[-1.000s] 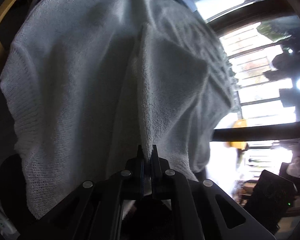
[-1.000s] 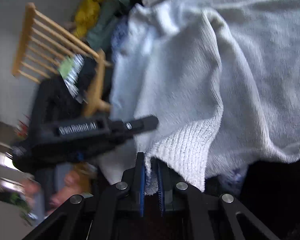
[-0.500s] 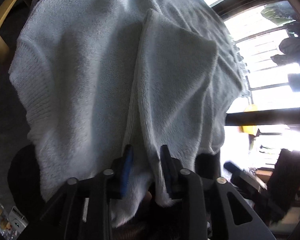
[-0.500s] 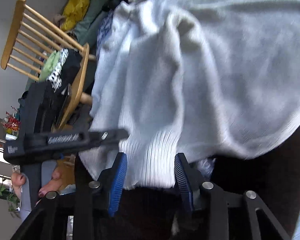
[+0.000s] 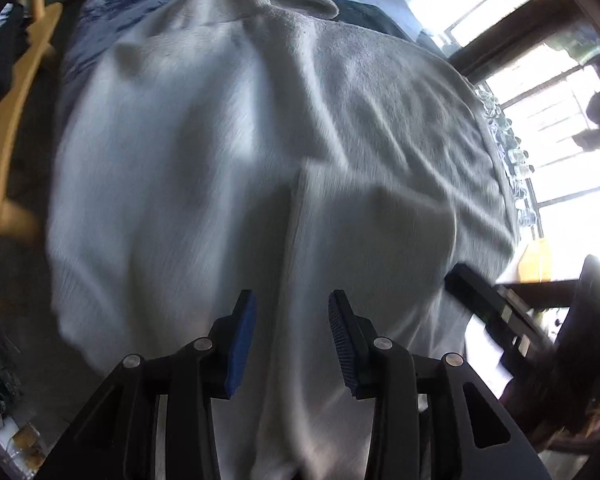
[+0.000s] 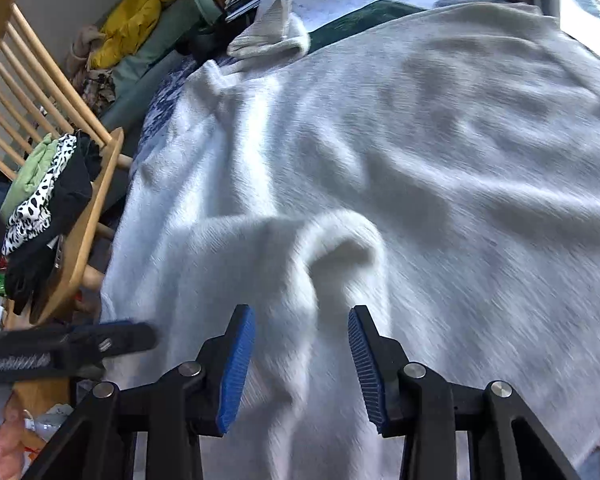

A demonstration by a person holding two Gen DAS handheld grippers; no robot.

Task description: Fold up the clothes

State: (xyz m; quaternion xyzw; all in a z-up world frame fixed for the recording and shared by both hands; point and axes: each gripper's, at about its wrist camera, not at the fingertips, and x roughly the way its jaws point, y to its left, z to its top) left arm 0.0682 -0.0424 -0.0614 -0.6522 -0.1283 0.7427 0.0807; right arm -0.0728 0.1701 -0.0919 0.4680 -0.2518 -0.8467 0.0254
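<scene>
A large white knitted sweater [image 5: 228, 152] lies spread over the surface and fills both views; it also shows in the right wrist view [image 6: 440, 168]. A folded flap of it lies just ahead of each gripper. My left gripper [image 5: 292, 336] is open, its blue pads apart above the cloth near the fold edge. My right gripper [image 6: 302, 356] is open over a raised fold of the sweater. Neither holds anything. The left gripper's body [image 6: 60, 350] shows at the right wrist view's left edge, and the right gripper's body [image 5: 496, 312] at the left wrist view's right edge.
A wooden chair [image 6: 80, 132] stands at the left with green, spotted and black clothes [image 6: 40, 196] draped on its seat. More clothes, yellow and green [image 6: 140, 20], pile at the back. A folded white item [image 6: 272, 36] lies beyond the sweater. Bright windows [image 5: 560, 100] are on the right.
Both grippers have opened and let go of the sweater's hem. The sweater has dropped flat onto the surface, and both grippers have drawn back a little above it.
</scene>
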